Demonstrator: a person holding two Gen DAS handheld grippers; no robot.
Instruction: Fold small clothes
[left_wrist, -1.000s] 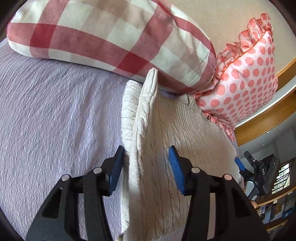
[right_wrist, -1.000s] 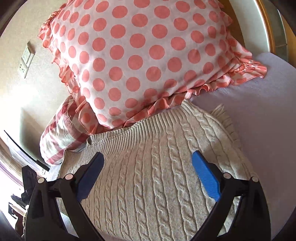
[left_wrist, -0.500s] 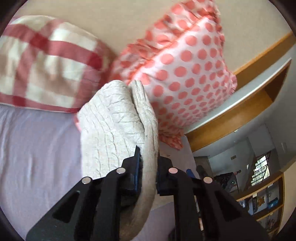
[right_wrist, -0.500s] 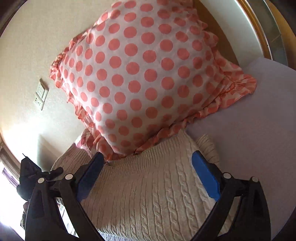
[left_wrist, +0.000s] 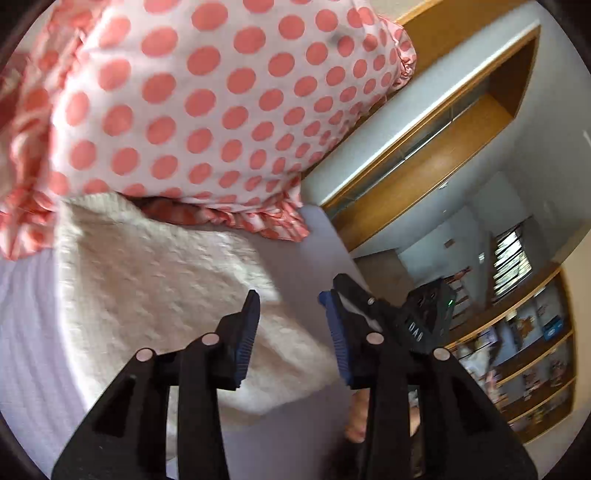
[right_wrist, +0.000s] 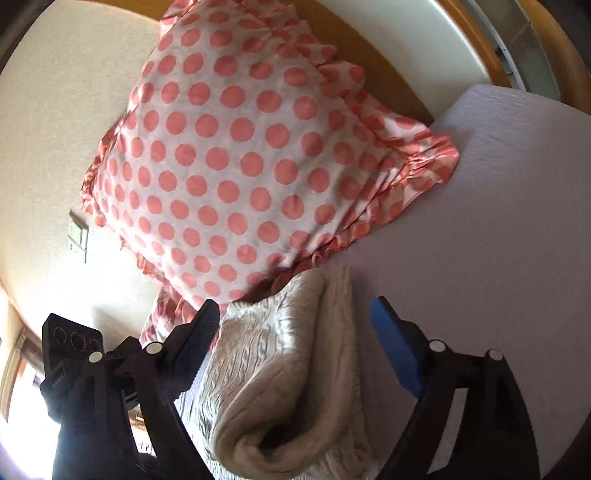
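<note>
My left gripper (left_wrist: 290, 325) is close to me, its jaws open and holding nothing. My right gripper (right_wrist: 295, 332) has its jaws wide open too, and empty. Between and below them the cream sweater (right_wrist: 280, 369) lies folded over on the purple bed (right_wrist: 480, 229). Its far edge touches the spotted pillow (right_wrist: 236, 166) by the wall.
</note>
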